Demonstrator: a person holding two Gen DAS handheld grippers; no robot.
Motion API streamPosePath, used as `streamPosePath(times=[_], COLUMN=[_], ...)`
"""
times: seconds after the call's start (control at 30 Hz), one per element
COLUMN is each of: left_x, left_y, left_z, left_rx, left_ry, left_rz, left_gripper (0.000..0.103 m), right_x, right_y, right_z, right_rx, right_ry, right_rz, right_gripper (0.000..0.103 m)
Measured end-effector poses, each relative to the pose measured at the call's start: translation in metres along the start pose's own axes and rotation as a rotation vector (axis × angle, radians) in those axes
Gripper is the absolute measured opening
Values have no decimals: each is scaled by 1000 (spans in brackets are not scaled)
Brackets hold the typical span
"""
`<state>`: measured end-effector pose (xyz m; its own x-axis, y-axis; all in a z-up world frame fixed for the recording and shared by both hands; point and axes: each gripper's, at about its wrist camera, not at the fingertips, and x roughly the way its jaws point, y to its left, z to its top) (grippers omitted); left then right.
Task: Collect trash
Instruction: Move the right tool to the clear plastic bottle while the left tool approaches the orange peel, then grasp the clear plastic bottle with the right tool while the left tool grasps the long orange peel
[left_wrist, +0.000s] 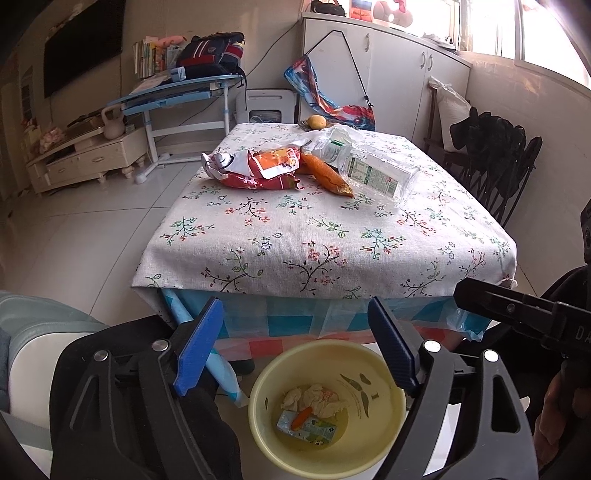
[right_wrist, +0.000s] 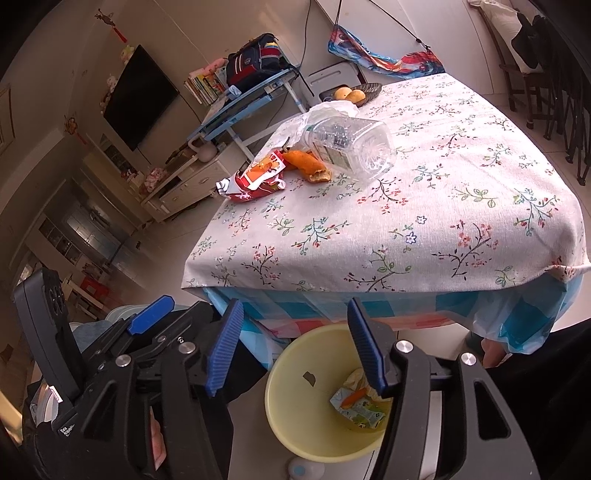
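Both the left gripper (left_wrist: 295, 349) and right gripper (right_wrist: 295, 347) hang wide apart, holding nothing, above the yellow bin (left_wrist: 266, 435) (tissues and a carton inside). A snack bag (left_wrist: 258, 168), peel (left_wrist: 327, 173) and clear bottle (left_wrist: 373, 173) lie on the table (left_wrist: 332, 251).

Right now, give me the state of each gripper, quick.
Left gripper: open, holding nothing, above the yellow trash bin.
Right gripper: open, holding nothing, also above the bin.
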<state>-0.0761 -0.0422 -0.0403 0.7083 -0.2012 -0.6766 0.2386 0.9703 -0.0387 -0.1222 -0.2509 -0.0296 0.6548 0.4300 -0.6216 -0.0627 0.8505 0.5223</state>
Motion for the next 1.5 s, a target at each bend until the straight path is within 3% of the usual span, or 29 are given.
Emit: streamPosePath(times=[0.4,0.73,1.1,1.5], left_x=[0,7,38,70], left_y=[6,27,38,25], left_z=[4,24,54,77], left_rx=[-38,-112,-160,-165], left_ry=[-9,-30,-18,15], left_rz=[1,6,-25,-76], left_gripper=[79,80,81,81], right_x=[-2,4,56,109], right_y=[0,9,-5,-14], right_z=[6,60,118,146], right_rx=[-26,-167,-288,-396], right_ry=[-25,-85,-42,-3], right_rz=[-31,-97,-207,-275], right_gripper=[65,71,76,82])
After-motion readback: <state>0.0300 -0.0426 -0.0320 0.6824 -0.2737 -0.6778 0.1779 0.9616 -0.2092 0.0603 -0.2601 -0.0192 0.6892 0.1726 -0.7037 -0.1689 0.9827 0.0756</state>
